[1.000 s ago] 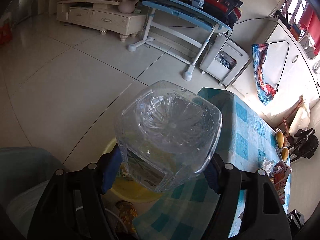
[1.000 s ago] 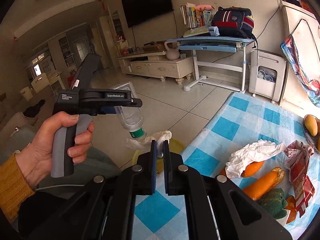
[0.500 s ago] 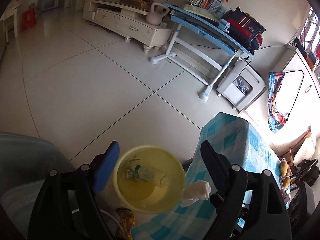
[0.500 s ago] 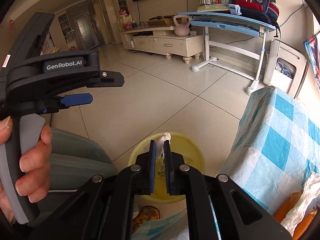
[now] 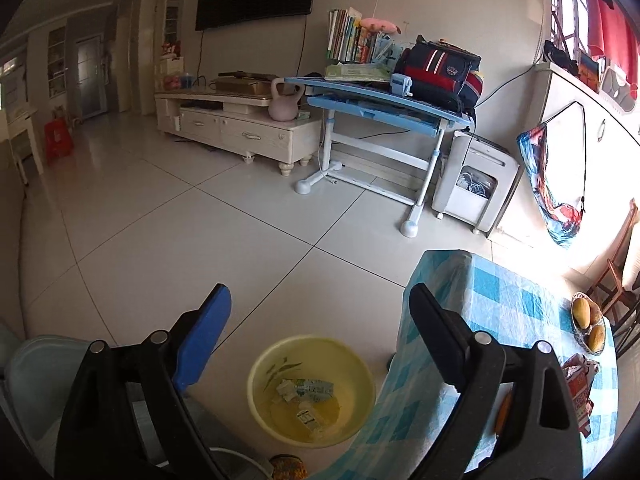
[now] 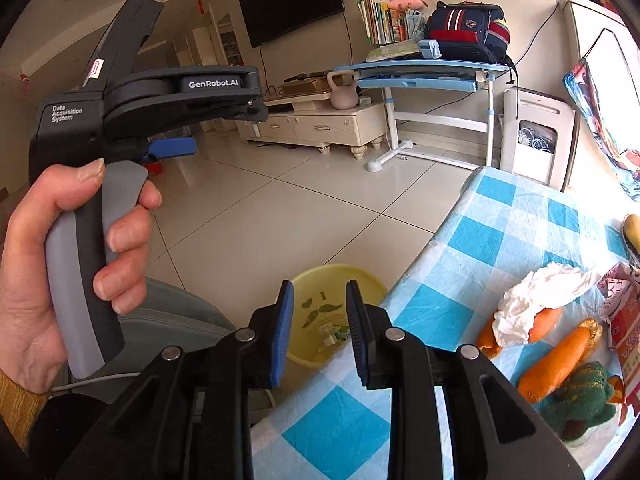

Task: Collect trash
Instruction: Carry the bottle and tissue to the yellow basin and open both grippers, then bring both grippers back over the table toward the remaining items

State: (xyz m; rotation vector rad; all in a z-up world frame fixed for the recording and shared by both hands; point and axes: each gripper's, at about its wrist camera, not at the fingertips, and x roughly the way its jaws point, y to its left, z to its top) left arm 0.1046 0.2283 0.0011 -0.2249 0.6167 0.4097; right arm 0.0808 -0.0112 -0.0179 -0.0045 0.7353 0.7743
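Observation:
My left gripper [image 5: 320, 296] stands wide, its jaws still opening, with nothing between them; a hand holds it up at the left of the right wrist view [image 6: 224, 128]. Below it on the floor sits a yellow basin [image 5: 256, 376] holding a clear plastic bottle [image 5: 314, 388] and a bit of white tissue [image 5: 285, 390]. My right gripper [image 6: 320, 292] has its jaws opening, nothing between them, over the table edge above the basin [image 6: 336, 270]. On the blue-checked table [image 6: 500, 232] lie a crumpled tissue [image 6: 536, 296], orange peels [image 6: 560, 364] and a red wrapper [image 6: 624, 320].
A green scrap [image 6: 580, 400] lies by the peels. A bowl of mangoes [image 5: 586, 320] sits at the table's far side. A grey-blue seat [image 5: 36, 368] stands left of the basin. Across the tiled floor are a blue desk [image 5: 380, 96], a TV stand [image 5: 240, 128] and a white appliance [image 5: 476, 184].
The left gripper let go of the clear bottle, which now lies in the basin, then rose and opened wider. The right gripper released its tissue over the basin and drew back over the table.

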